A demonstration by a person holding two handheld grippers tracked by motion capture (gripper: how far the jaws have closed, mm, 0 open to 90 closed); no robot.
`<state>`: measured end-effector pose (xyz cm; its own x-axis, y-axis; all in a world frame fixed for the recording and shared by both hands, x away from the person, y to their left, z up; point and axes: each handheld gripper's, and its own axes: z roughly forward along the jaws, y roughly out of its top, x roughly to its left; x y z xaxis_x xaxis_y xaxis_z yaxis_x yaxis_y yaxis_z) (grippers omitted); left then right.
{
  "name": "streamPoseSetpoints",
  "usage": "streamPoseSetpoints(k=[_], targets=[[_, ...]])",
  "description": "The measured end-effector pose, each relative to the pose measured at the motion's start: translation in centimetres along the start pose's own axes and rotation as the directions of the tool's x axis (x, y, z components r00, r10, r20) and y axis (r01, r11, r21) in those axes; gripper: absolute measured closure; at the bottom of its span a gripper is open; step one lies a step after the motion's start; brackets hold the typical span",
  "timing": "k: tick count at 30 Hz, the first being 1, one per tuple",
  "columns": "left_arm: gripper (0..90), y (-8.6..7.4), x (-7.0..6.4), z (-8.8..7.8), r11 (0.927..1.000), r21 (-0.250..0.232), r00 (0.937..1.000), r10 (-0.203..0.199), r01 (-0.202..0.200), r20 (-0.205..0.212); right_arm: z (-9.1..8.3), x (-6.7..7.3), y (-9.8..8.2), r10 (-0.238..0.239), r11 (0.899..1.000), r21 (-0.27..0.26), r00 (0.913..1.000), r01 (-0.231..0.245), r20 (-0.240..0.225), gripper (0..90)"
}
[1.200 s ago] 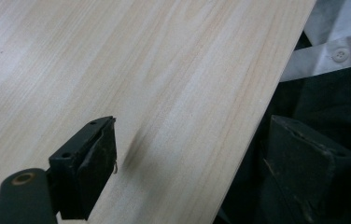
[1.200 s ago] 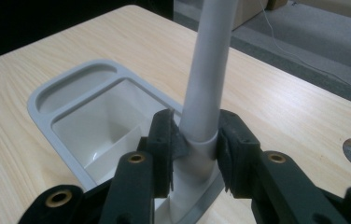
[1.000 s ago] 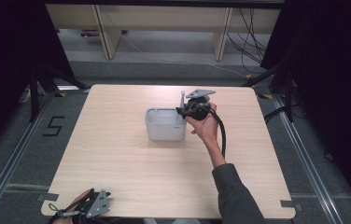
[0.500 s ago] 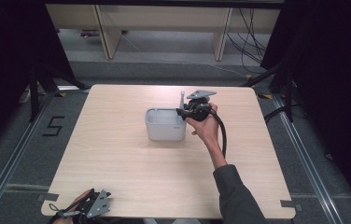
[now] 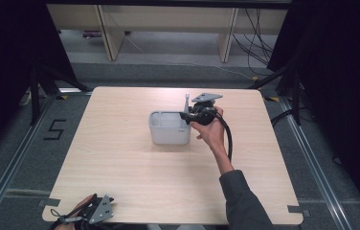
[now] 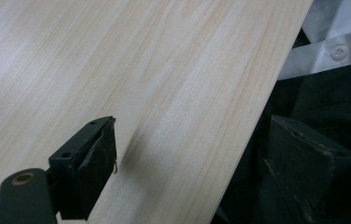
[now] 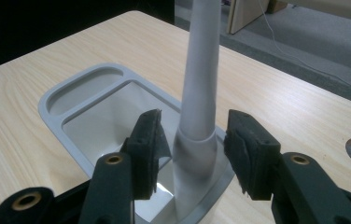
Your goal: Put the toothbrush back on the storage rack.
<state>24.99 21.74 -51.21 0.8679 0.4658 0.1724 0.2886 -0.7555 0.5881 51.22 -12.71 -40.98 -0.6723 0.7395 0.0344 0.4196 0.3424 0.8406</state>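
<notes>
A grey bin is sitting near the middle of the table. It is shaped like a box with round corners, and its top is open. In the right gripper view the bin is showing two parts inside: one small and shallow, one big and deep. A grey stick is standing up straight at the bin's corner, getting wider at its bottom end.

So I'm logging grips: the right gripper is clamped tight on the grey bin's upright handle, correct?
Not clamped. In the right gripper view the right gripper straddles the handle of the grey bin, but gaps show on both sides; its jaws have just been opening.
</notes>
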Motion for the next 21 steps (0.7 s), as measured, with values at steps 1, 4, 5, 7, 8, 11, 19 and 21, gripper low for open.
streamPoseSetpoints(k=[1, 4, 5, 7, 8, 11, 19, 21], targets=[[16.1, 0.01, 0.00, -0.01, 1.0000, 0.000, 1.0000, 0.001, -0.001, 0.001, 0.00, 0.00, 0.00, 0.000, 1.000, 0.000, 1.0000, 0.000, 0.000, 55.9], [16.1, -0.01, 0.01, 0.01, 1.0000, 0.000, 1.0000, 0.000, 0.000, -0.002, 0.02, -0.21, -0.01, -0.018, 1.000, -0.015, 0.9998, 0.018, 0.000, 55.8], [16.1, -0.04, -0.06, 0.04, 0.9999, 0.000, 0.9999, -0.014, 0.014, 0.001, -0.05, -0.15, -0.01, -0.003, 1.000, -0.011, 1.0000, 0.003, 0.000, 55.8], [16.1, -0.02, -0.05, 0.02, 0.9999, -0.001, 0.9999, -0.010, 0.010, 0.001, -0.10, -0.06, -0.02, 0.018, 1.000, -0.022, 0.9998, -0.018, -0.002, 55.3], [16.1, 0.00, 0.01, 0.02, 1.0000, 0.000, 1.0000, 0.000, 0.000, -0.002, -0.12, -0.14, -0.03, 0.004, 1.000, -0.026, 1.0000, -0.004, 0.001, 54.5], [16.1, -0.01, 0.00, 0.05, 1.0000, 0.001, 1.0000, 0.000, 0.000, 0.000, -0.28, -0.07, -0.03, 0.020, 1.000, -0.024, 0.9997, -0.021, -0.009, 52.6], [16.1, -0.02, 0.02, 0.05, 1.0000, 0.000, 1.0000, -0.001, 0.001, -0.001, -0.47, 0.01, -0.02, 0.029, 0.999, -0.014, 0.9996, -0.029, 0.003, 46.4], [16.1, -0.02, 0.02, 0.04, 1.0000, 0.000, 1.0000, 0.000, 0.000, -0.002, -0.39, -0.08, -0.06, 0.014, 1.000, -0.025, 0.9999, -0.014, -0.005, 45.1]])
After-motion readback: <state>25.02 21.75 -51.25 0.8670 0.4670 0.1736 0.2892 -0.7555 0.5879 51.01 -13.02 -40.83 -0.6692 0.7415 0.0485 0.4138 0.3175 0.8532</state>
